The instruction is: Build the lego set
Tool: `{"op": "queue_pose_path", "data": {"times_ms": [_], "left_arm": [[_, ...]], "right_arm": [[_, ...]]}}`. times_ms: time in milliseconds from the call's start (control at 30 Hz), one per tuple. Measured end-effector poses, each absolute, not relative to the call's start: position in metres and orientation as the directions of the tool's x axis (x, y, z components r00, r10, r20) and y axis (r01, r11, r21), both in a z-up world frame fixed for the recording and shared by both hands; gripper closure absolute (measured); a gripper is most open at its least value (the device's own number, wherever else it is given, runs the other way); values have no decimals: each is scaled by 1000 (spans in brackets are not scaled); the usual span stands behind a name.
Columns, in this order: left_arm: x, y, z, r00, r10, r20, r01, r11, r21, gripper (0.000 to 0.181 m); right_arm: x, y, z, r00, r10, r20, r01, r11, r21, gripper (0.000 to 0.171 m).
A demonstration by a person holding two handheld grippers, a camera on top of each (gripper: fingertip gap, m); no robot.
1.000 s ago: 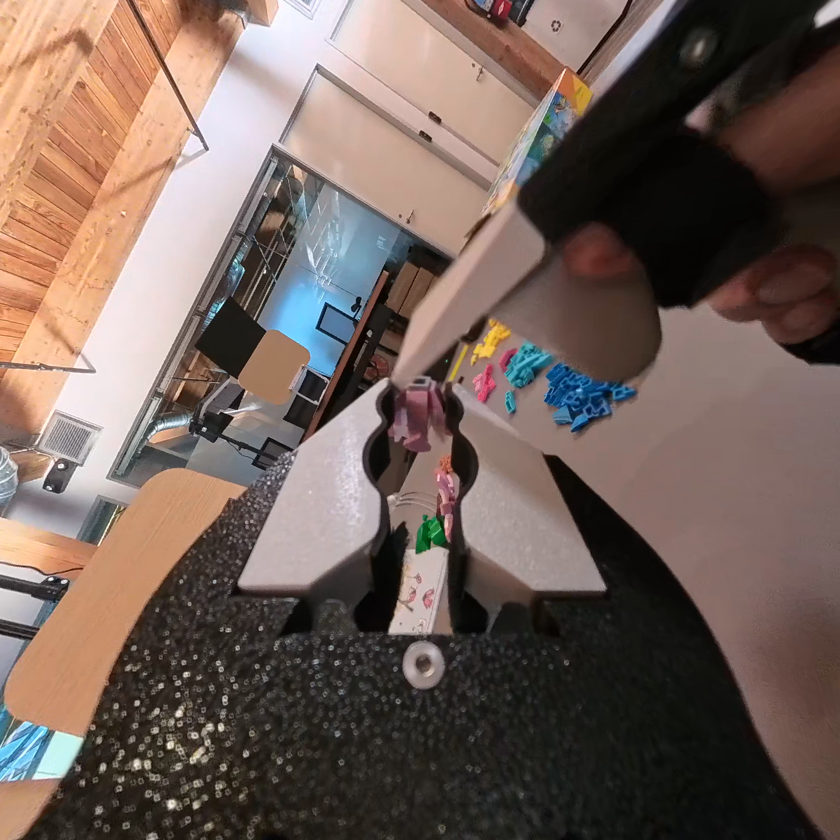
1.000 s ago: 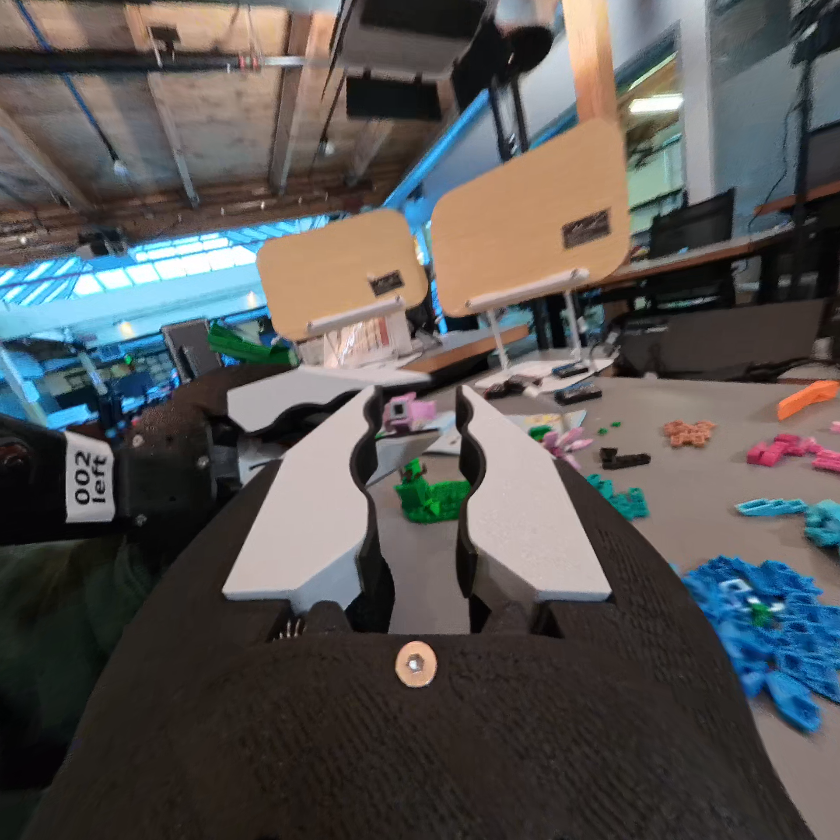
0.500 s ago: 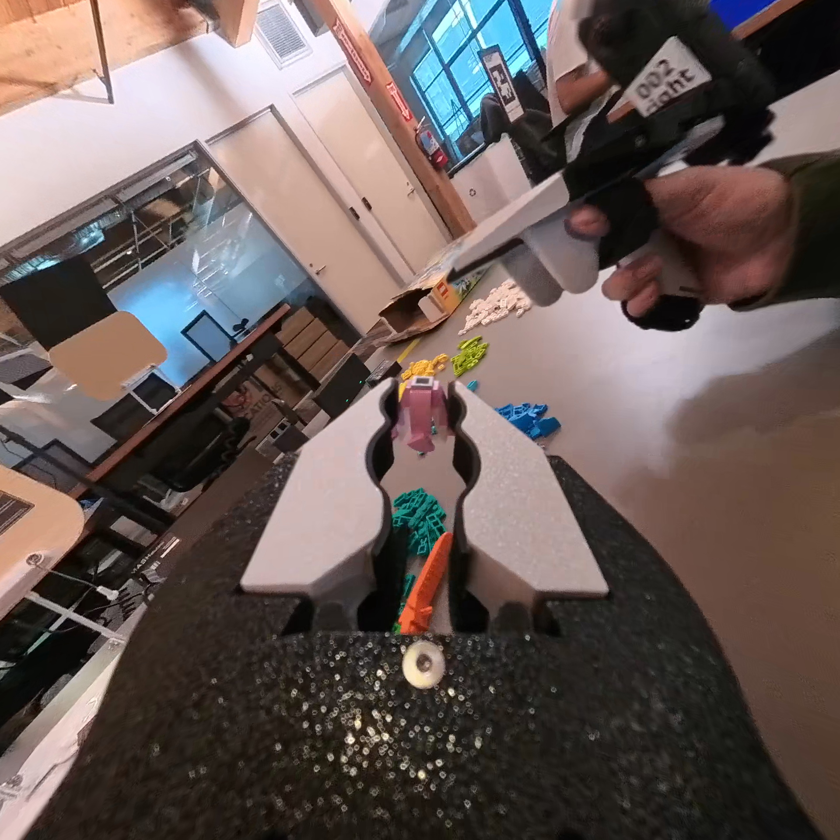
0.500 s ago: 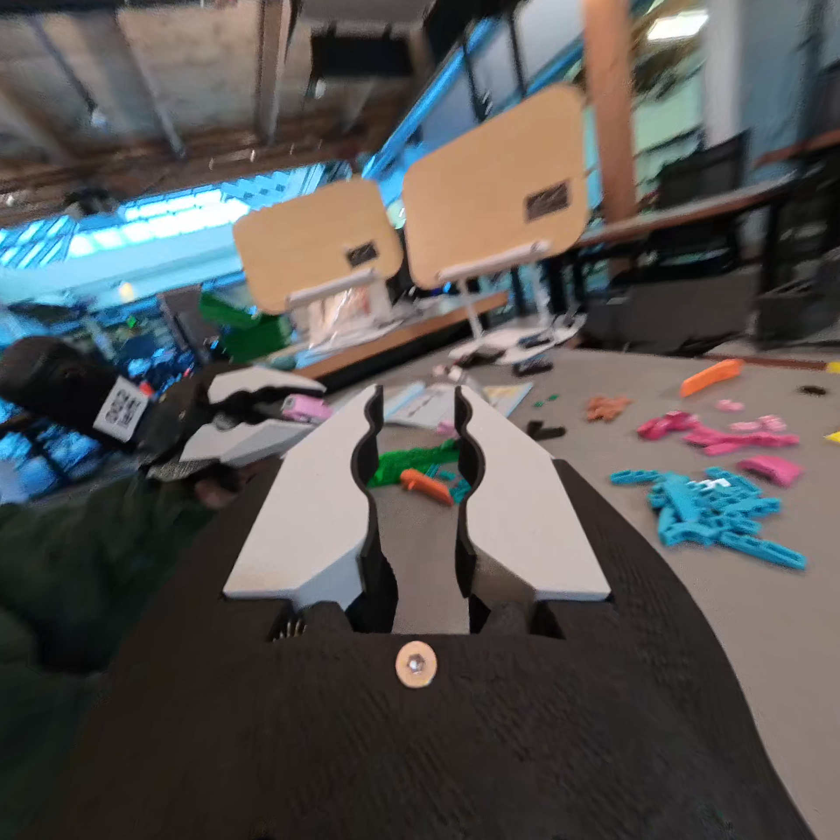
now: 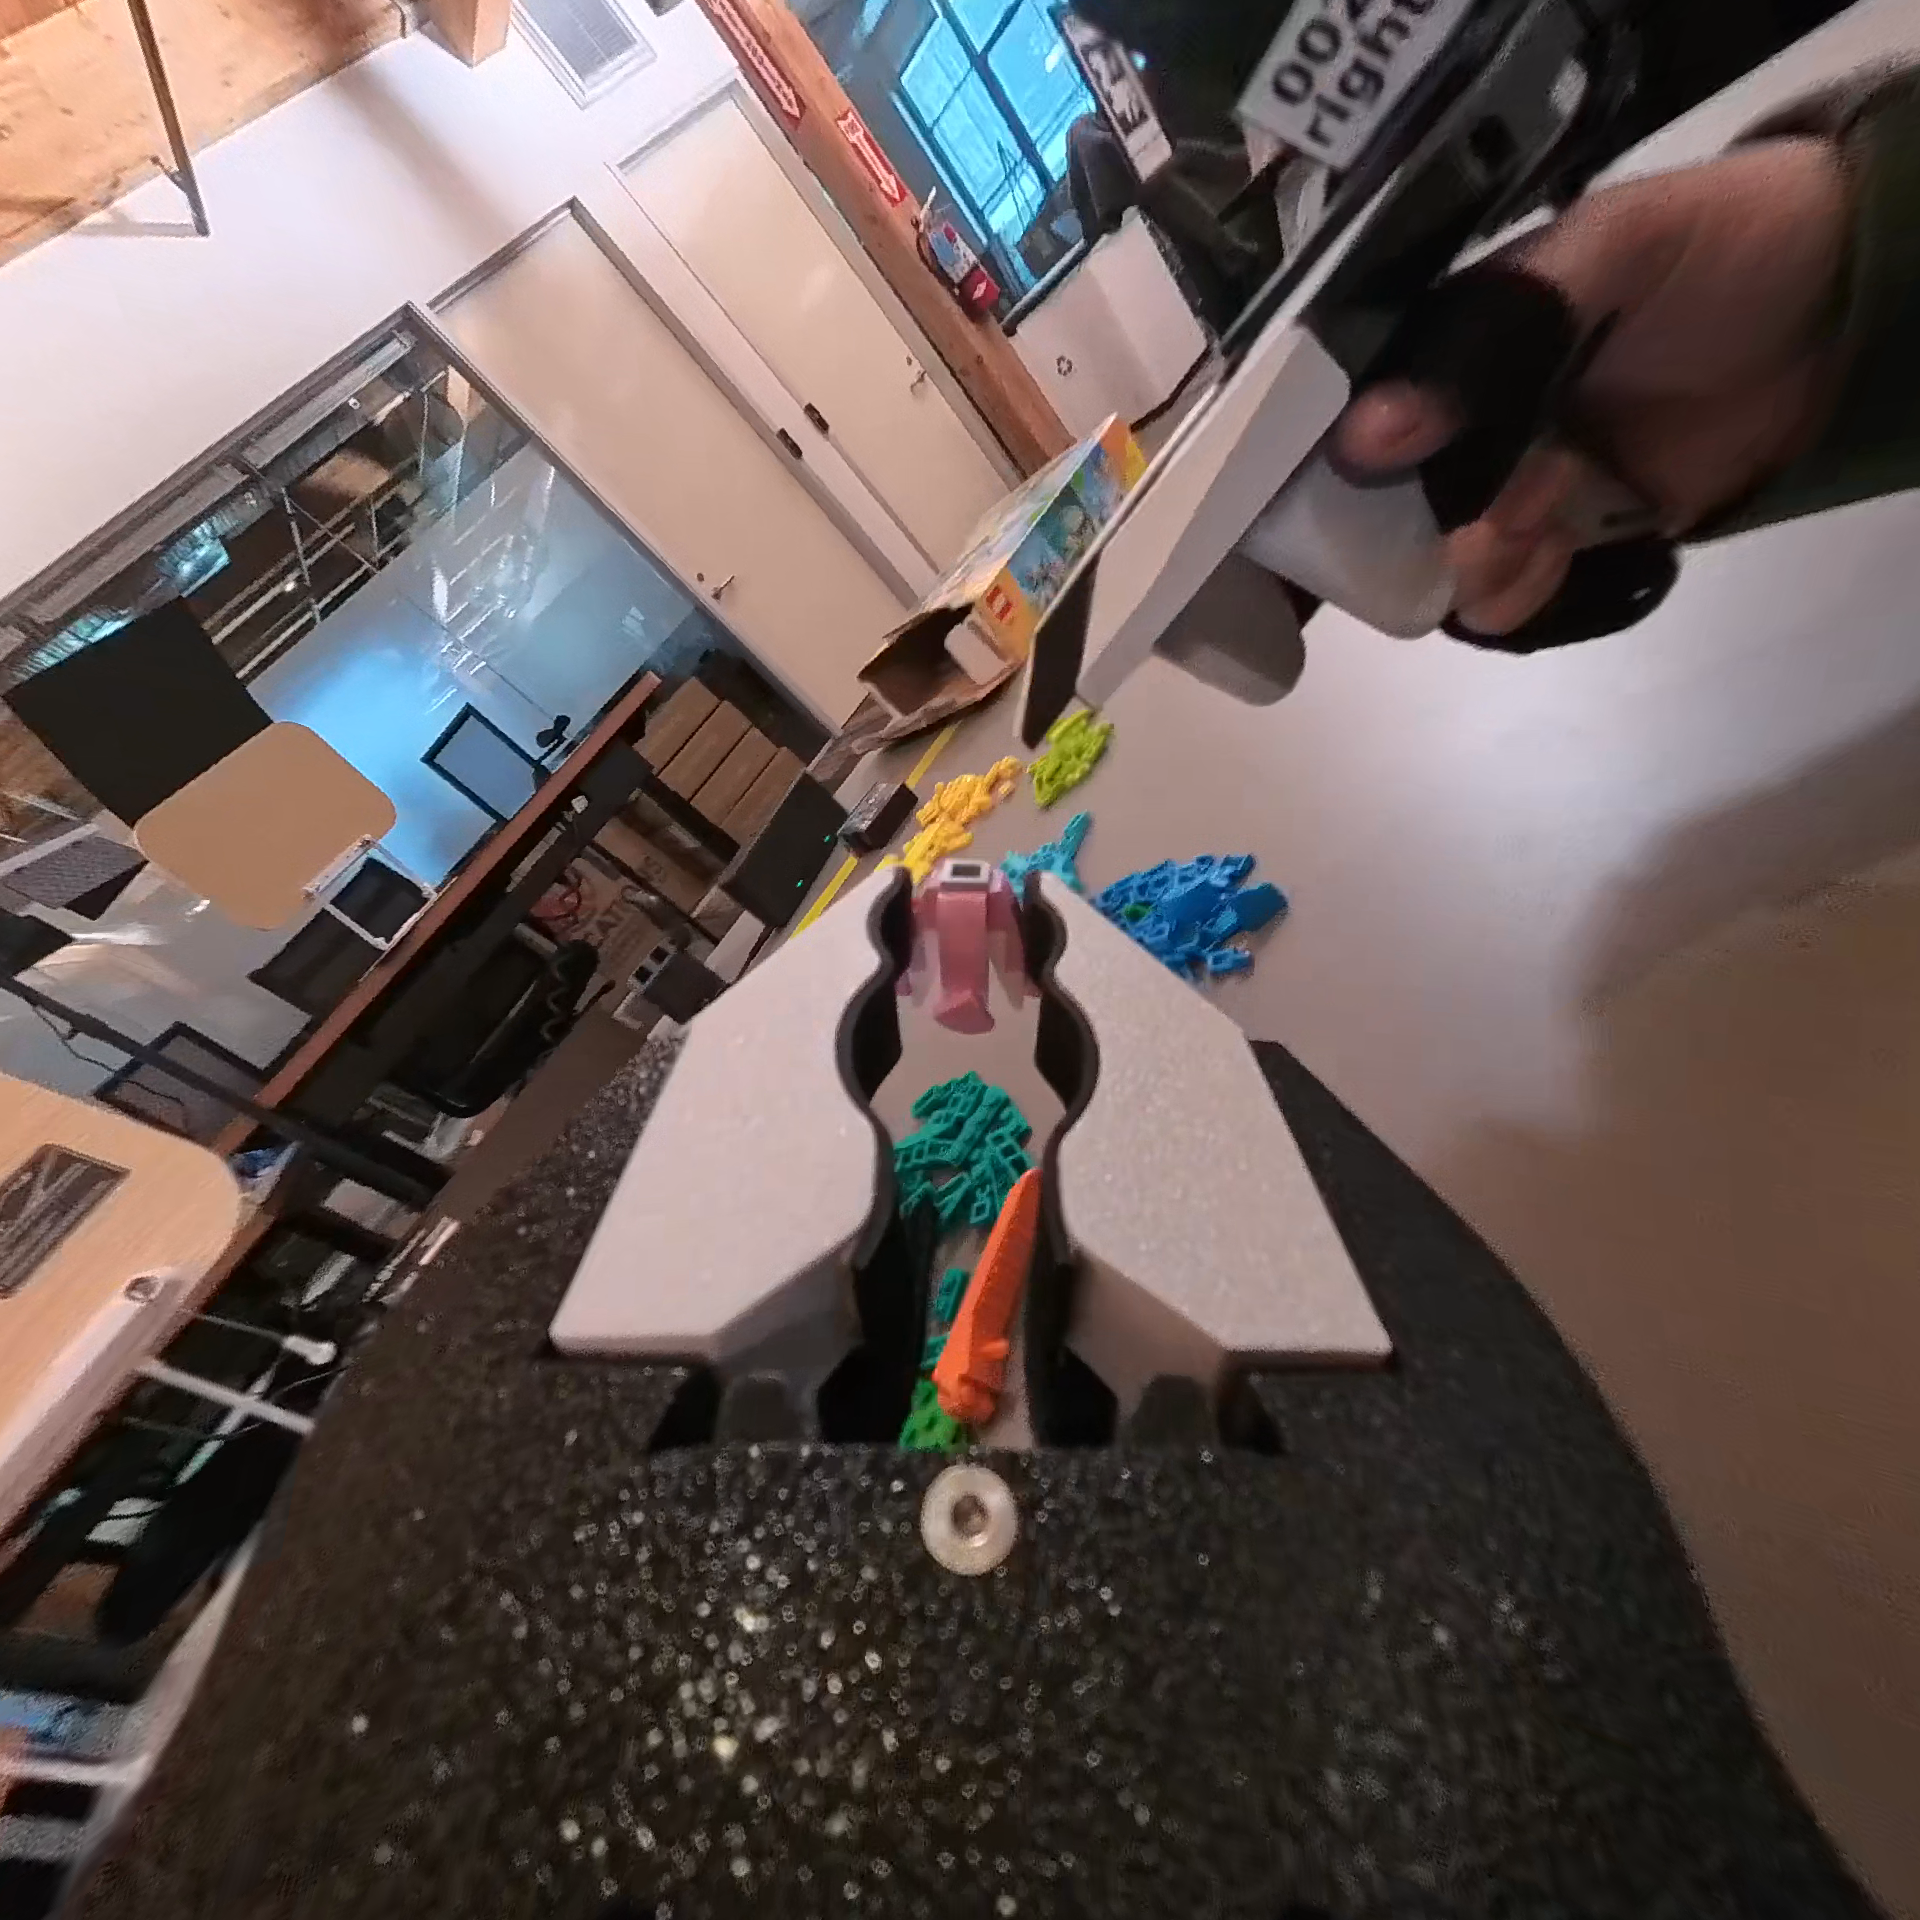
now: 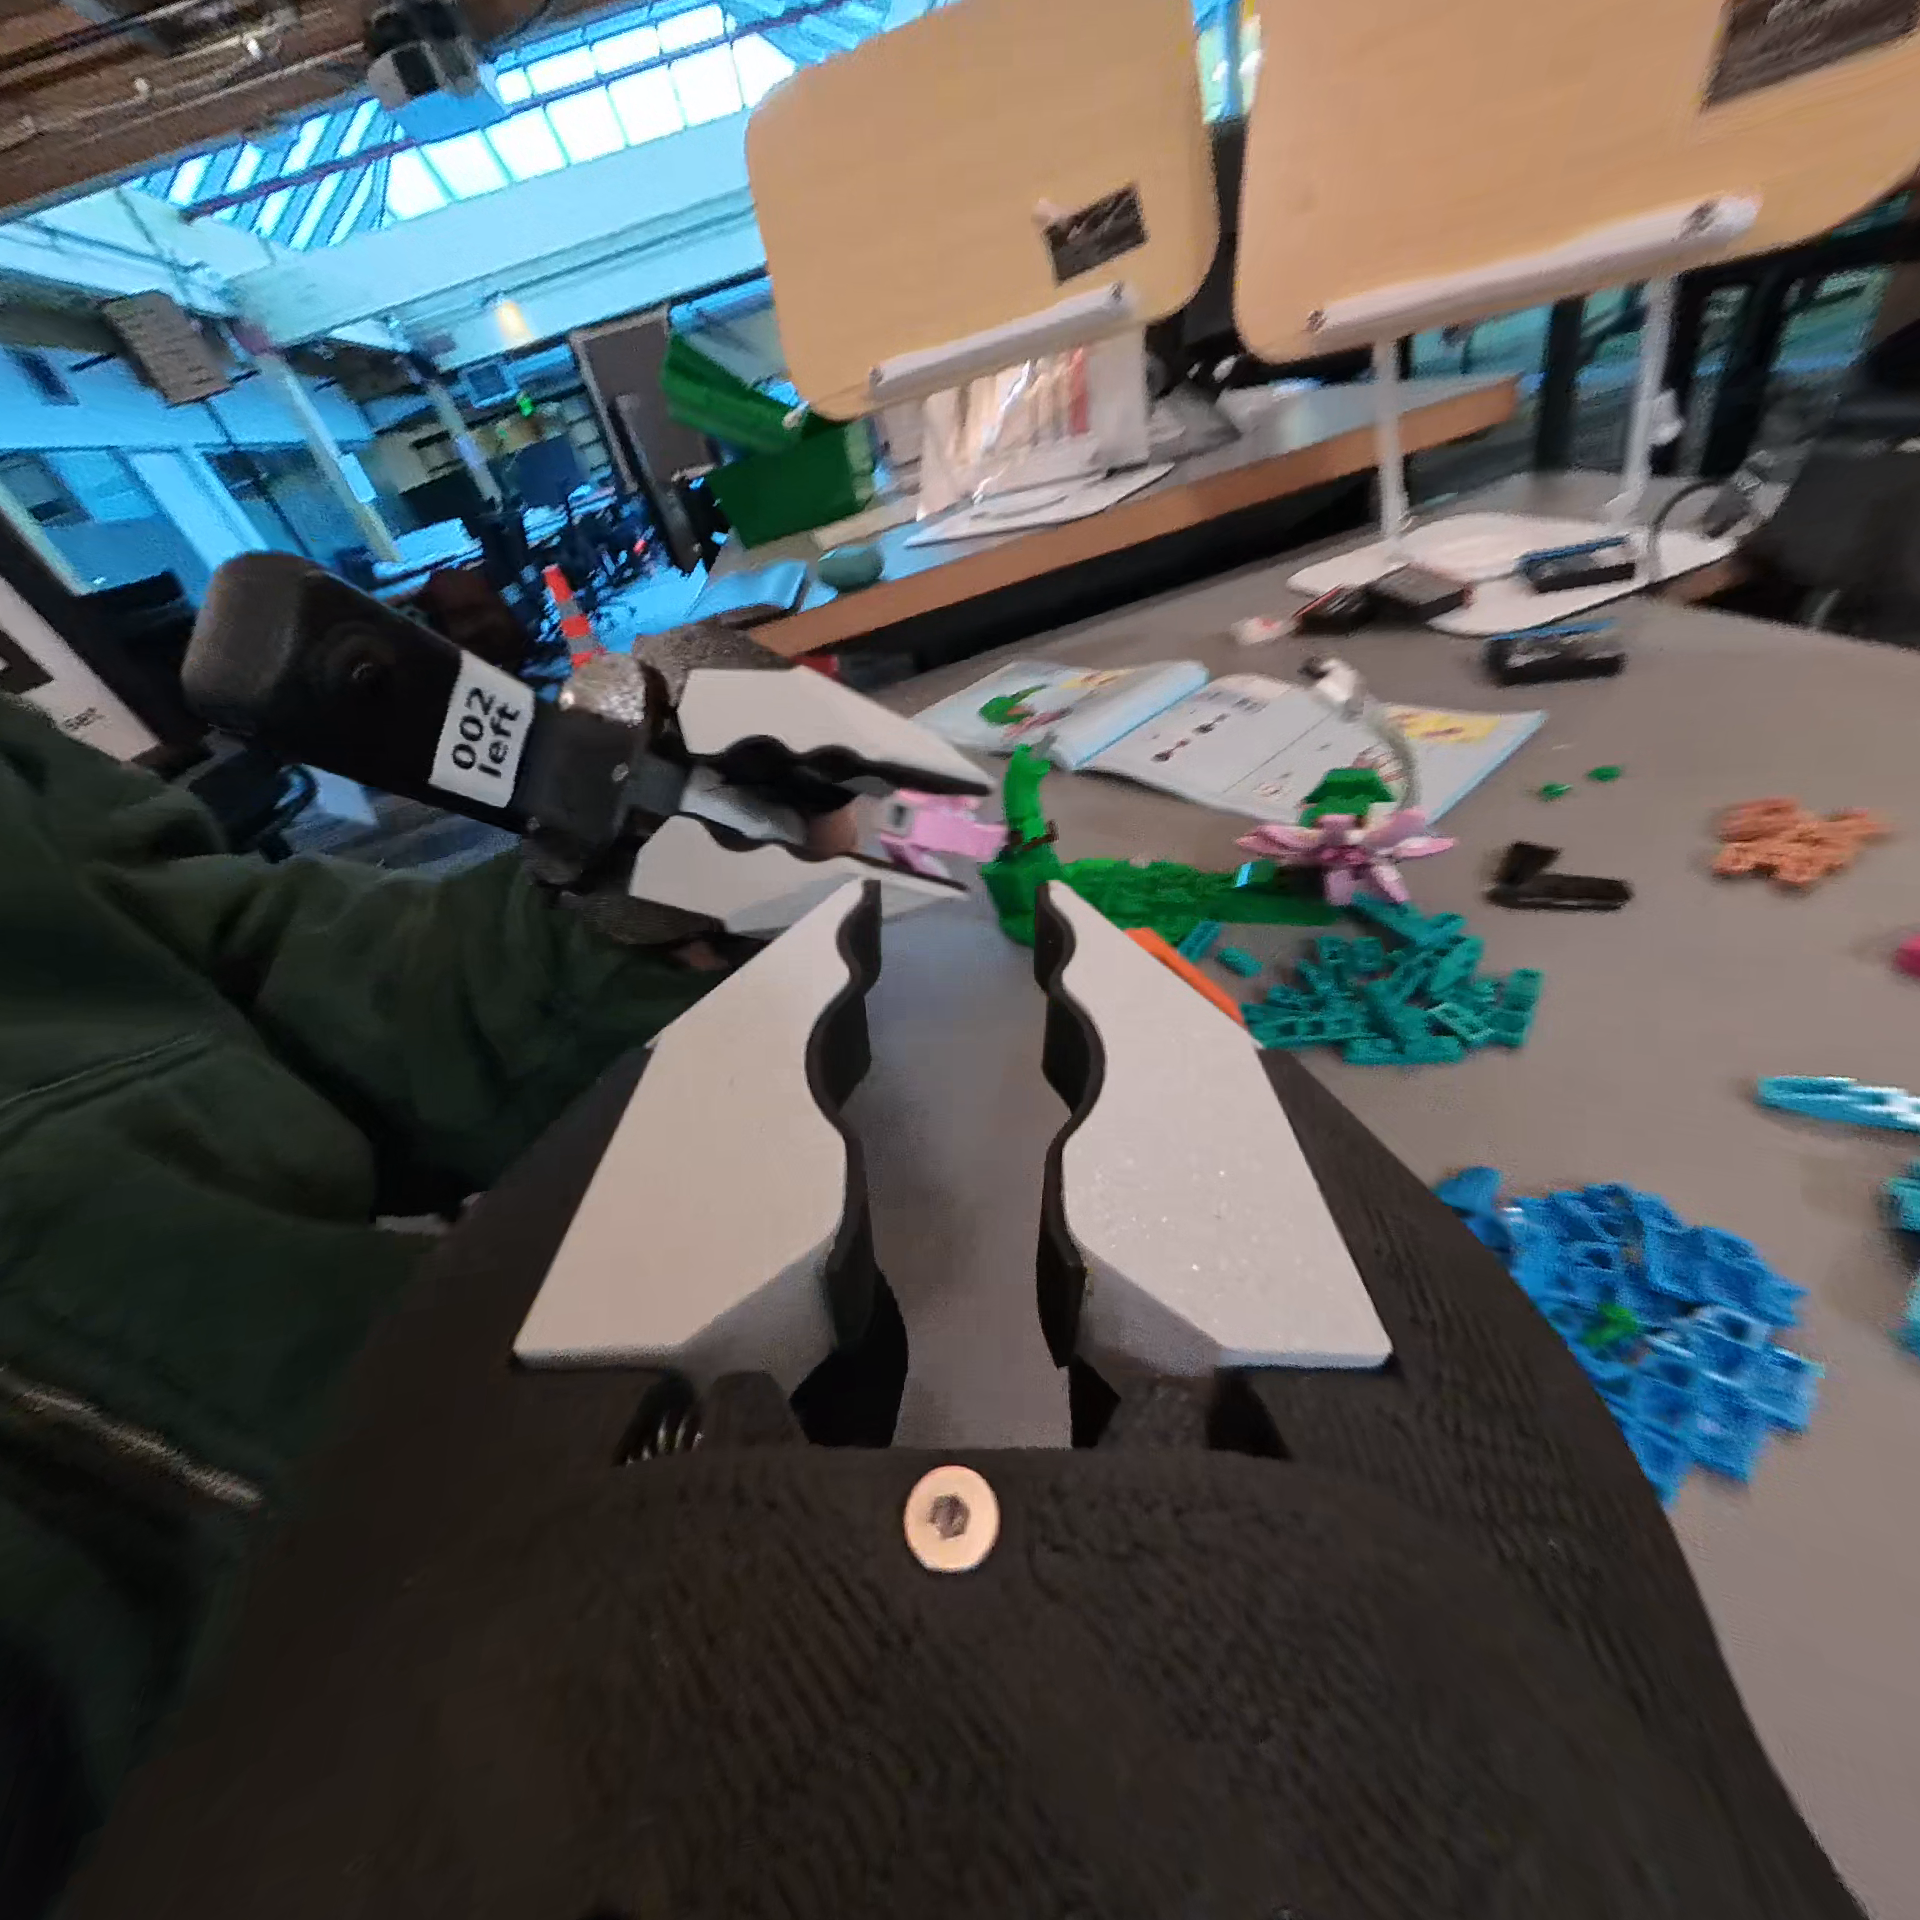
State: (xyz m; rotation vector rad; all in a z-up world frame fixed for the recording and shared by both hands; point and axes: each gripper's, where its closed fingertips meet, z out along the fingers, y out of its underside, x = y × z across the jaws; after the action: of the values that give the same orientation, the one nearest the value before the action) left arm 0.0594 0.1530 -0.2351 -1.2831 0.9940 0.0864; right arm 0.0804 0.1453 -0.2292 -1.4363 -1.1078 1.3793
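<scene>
A grey surface [image 6: 1714,1060] in an open workshop carries loose bricks sorted by colour, with wooden-backed chairs and more desks blurred beyond it. The left tongs [image 5: 961,894] are clamped on a small pink lego piece [image 5: 964,956] held off the surface at their tips; in the right wrist view the same piece [image 6: 935,831] pokes out beyond the tips, its shape hard to read through blur. The right tongs [image 6: 951,904] stand apart with nothing between them, hovering over the surface; from the left wrist view they [image 5: 1060,675] show side-on, so the gap cannot be judged there, and the hand [image 5: 1621,416] gripping them is cut off by the frame's edge.

Just past the right tongs lies a green built stem [image 6: 1101,883] with a pale purple flower [image 6: 1351,842] at its end. Near it is a teal pile [image 6: 1392,997], and an open instruction booklet [image 6: 1226,727] lies farther back. An orange piece [image 6: 1174,956] is mostly hidden behind the right finger; the left wrist view shows it [image 5: 992,1299] as a long carrot-like shape between the fingers. A blue pile [image 6: 1662,1309] sits toward the near right edge, smeared by motion. A dark green sleeve [image 6: 208,1039] fills the left side.
</scene>
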Motion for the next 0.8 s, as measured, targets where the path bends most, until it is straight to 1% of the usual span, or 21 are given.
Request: {"op": "queue_pose_path", "data": {"times_ms": [133,233,300,400,600,733,800], "left_arm": [[63,156,-246,529,-410,-743,-680,319,-660,162],[65,157,-251,477,-376,-795,-743,310,-593,162],[67,158,-255,449,-368,-814,-767,308,-562,162],[68,158,-256,430,-359,-829,-785,305,-539,162],[68,158,-256,421,-359,-833,-785,315,-533,162],[68,156,-255,449,-418,-790,-746,311,-589,159],[68,155,-255,447,-439,-780,-739,310,-598,157]], "right_arm": [[61,129,-239,15,965,-261,159,-261,-952,147],[53,132,-250,92,971,-218,243,-235,-941,150],[53,136,-254,132,971,-199,269,-228,-936,153],[52,137,-256,136,962,-237,272,-266,-925,155],[52,137,-256,146,962,-233,258,-264,-929,157],[54,139,-253,160,966,-201,239,-236,-942,170],[55,140,-252,159,967,-198,235,-231,-944,171]]}}
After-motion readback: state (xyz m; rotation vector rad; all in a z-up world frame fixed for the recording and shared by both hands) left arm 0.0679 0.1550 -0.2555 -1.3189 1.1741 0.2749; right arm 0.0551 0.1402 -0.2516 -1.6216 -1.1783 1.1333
